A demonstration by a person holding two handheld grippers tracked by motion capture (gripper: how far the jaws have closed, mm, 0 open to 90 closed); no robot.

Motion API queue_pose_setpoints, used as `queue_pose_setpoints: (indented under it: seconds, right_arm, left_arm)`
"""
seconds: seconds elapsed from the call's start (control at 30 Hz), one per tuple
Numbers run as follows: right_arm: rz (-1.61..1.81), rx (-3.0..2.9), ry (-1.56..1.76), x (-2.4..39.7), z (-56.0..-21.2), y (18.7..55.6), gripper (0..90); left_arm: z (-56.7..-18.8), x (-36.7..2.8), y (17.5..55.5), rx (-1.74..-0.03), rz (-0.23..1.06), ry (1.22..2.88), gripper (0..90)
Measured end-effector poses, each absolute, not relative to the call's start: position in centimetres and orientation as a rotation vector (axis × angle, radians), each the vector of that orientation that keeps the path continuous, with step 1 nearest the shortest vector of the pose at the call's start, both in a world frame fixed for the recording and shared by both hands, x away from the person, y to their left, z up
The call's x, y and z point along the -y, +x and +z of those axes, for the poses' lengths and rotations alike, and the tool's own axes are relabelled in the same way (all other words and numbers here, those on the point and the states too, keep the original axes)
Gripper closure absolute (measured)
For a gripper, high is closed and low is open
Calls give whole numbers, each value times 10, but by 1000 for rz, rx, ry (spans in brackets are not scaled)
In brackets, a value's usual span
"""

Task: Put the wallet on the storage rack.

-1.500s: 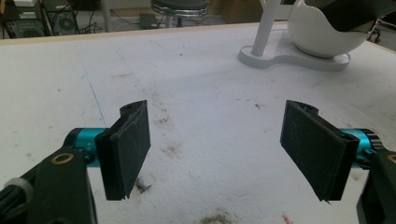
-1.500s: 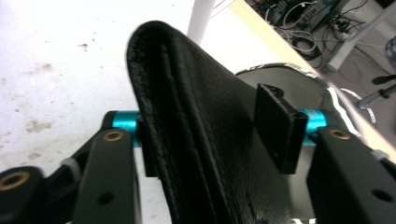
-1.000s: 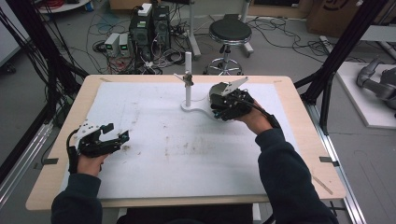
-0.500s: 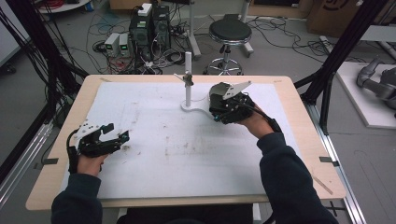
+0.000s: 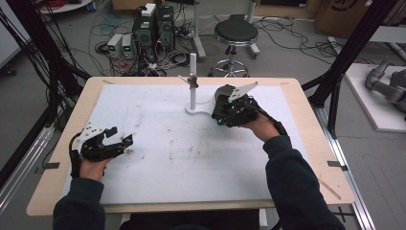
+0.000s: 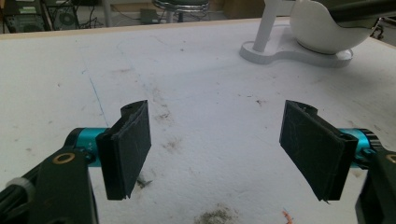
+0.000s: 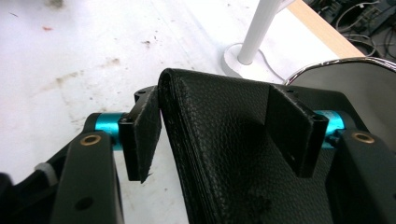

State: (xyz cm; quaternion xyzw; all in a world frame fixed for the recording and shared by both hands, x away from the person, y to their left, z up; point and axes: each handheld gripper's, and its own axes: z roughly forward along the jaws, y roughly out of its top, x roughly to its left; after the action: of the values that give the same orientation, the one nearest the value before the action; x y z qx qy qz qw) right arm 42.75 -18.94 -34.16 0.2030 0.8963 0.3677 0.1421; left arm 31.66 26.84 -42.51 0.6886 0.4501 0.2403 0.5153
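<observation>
Right tool (image 7: 219, 140) pinching a black leather piece (image 7: 233, 154) beside the white stand (image 5: 193, 91).
I keep the pinch firm and lift it off the counter (image 5: 191, 191) slowly; left tool (image 6: 219, 154) sits spread, empty, well apart.

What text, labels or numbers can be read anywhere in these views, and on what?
None can be read.
Cardboard box, back right on the floor: a dark printed mark, cut off by the frame and too blurred to read.
Computer towers behind the table: no legible label.
Both tongs, left and right, the white stand and the table sheet: stains and scuffs, no lettering.
</observation>
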Motion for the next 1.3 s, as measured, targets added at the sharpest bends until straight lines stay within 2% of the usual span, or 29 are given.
queue_pose_setpoints:
  seconds: [0.63, 0.9, 1.3]
  right_arm:
    - [1037, -2562, 624, 196, -342, 433, 388]
    - [1113, -2562, 664, 199, -339, 430, 332]
    - [1164, -2343, 780, 248, -309, 409, 296]
  left_arm:
    - [-425, -270, 316, -1083, 577, 1652, 248]
    - [-425, -270, 316, -1087, 579, 1650, 248]
    - [-425, -269, 316, -1073, 561, 1639, 248]
